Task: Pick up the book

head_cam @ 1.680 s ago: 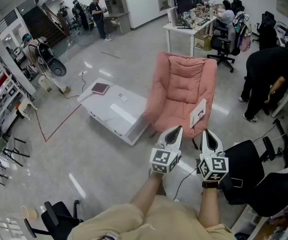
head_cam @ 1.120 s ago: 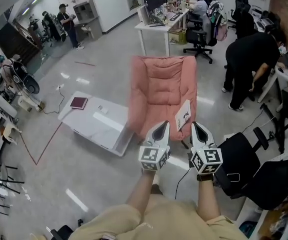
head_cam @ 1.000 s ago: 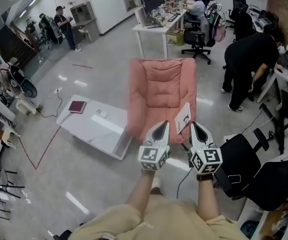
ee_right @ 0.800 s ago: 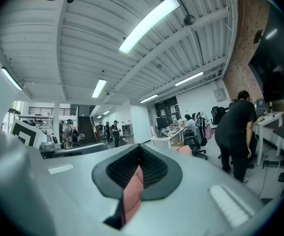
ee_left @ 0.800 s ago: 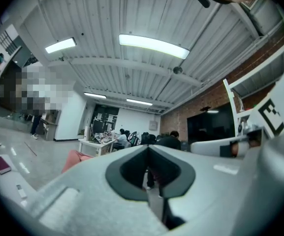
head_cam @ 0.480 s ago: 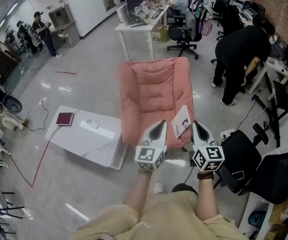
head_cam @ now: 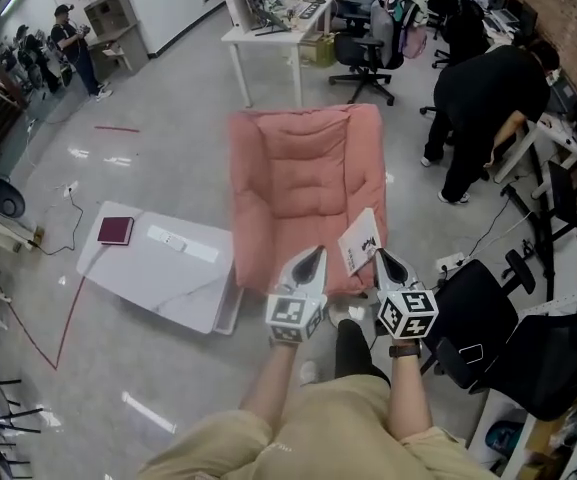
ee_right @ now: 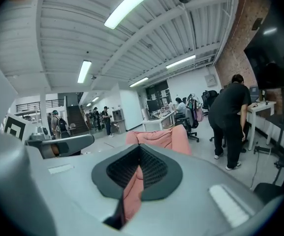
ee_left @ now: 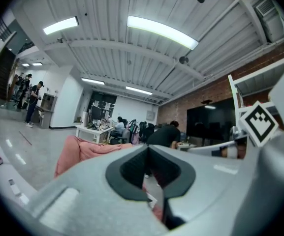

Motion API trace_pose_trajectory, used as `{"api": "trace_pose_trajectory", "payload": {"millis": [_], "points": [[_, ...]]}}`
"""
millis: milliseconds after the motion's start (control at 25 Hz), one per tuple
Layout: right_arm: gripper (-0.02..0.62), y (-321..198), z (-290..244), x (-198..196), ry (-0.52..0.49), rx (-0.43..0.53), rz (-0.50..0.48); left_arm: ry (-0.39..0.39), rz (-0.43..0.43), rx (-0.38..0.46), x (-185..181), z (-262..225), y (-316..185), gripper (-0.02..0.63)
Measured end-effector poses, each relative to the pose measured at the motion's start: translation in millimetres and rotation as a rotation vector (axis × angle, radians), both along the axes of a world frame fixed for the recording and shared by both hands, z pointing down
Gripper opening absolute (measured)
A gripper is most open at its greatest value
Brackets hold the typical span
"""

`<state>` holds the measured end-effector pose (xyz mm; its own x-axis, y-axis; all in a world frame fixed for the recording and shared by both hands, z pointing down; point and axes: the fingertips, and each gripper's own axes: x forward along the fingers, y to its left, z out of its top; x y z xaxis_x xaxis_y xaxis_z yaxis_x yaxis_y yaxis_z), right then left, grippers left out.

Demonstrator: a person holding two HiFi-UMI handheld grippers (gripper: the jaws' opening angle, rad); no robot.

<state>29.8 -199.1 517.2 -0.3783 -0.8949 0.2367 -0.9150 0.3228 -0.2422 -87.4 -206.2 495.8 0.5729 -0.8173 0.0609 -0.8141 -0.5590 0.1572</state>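
Observation:
A white book [head_cam: 361,240] leans on the right arm of a pink armchair [head_cam: 306,168]. A maroon book [head_cam: 116,230] lies on the far left corner of a low white table [head_cam: 183,283]. My left gripper [head_cam: 310,256] is shut and empty just before the chair's front edge. My right gripper [head_cam: 380,260] is also shut and empty, its tip just below the white book. In the left gripper view the jaws [ee_left: 148,149] meet, with the armchair [ee_left: 80,150] behind them. The right gripper view shows closed jaws [ee_right: 139,149] and the armchair [ee_right: 164,135] ahead.
A black office chair [head_cam: 483,313] stands close on the right. A person in black [head_cam: 488,83] bends over beyond it. A white desk [head_cam: 273,36] with seated people is behind the armchair. A cable [head_cam: 53,248] runs on the floor left of the table.
Both grippers have come forward and lower toward the armchair, which now lies closer below me. The right tip has reached the white book's lower edge. Both stay shut.

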Motion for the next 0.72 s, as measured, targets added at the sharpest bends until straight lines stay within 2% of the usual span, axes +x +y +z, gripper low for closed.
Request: {"api": "trace_pose_trajectory", "payload": {"millis": [400,600,720], "points": [[0.003,-103,76,43,0.054,-0.165,0.024,-0.012,0.013,-0.151,41,65,-92,0.002],[0.006,-142,144,71,0.098,-0.32,0.037,-0.057,0.028,-0.221,57,107,-130,0.002],[0.038,-158,182,80,0.106,-0.402,0.029,-0.06,0.023,-0.275,60,133,-148,0.002]]}}
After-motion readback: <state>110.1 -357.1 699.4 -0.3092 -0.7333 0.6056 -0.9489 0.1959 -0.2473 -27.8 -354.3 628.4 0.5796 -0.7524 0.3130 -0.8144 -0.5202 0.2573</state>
